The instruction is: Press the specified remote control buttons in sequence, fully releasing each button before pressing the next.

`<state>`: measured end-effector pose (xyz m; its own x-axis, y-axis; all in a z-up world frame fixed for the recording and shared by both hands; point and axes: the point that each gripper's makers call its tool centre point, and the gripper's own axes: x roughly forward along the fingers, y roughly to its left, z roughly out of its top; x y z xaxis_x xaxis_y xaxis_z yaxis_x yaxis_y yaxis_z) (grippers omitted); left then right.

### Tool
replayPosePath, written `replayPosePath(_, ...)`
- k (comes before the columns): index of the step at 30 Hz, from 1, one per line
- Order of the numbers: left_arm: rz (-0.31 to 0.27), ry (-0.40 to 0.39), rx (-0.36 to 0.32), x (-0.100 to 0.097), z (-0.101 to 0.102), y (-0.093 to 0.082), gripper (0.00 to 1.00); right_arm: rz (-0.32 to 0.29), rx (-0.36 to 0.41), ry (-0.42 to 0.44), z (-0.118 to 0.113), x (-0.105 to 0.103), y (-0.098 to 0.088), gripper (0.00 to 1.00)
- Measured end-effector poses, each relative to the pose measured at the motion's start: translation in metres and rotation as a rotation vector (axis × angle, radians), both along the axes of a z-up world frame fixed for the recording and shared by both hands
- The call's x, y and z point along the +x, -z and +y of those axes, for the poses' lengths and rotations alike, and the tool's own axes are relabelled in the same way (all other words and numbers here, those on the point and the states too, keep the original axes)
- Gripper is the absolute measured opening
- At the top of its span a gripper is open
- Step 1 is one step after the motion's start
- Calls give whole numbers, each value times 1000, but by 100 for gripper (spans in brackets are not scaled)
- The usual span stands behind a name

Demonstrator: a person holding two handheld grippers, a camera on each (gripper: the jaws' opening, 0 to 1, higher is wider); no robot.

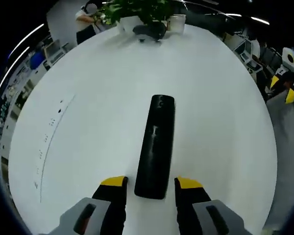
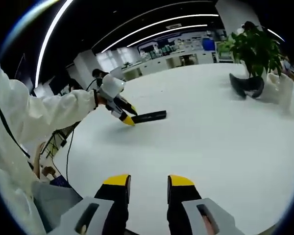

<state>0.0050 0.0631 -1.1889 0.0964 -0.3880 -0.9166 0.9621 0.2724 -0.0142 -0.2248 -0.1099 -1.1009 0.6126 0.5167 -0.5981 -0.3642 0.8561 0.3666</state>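
Note:
A long black remote control (image 1: 156, 147) lies flat on the white table (image 1: 88, 98), pointing away from me in the left gripper view. My left gripper (image 1: 151, 183) is open, its yellow-tipped jaws either side of the remote's near end without visibly clamping it. From the right gripper view the same remote (image 2: 149, 116) shows far off, with the left gripper (image 2: 127, 115) at its end, held by a white-sleeved arm. My right gripper (image 2: 148, 181) hangs open over bare table with nothing between its jaws.
A potted plant (image 1: 137, 10) and a dark curved object (image 1: 149, 32) stand at the table's far end; in the right gripper view the plant (image 2: 255, 46) and the dark curved object (image 2: 245, 85) sit at the right. Office desks and chairs ring the table.

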Motion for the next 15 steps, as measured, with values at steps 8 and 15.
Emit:
replayPosePath(8,-6,34,20,0,3,-1,23,-3,35,-6,8,-1,-6,26)
replayPosePath(15,-32,44,14,0,3,1,22,-41,49,3,7,-1,-18,25)
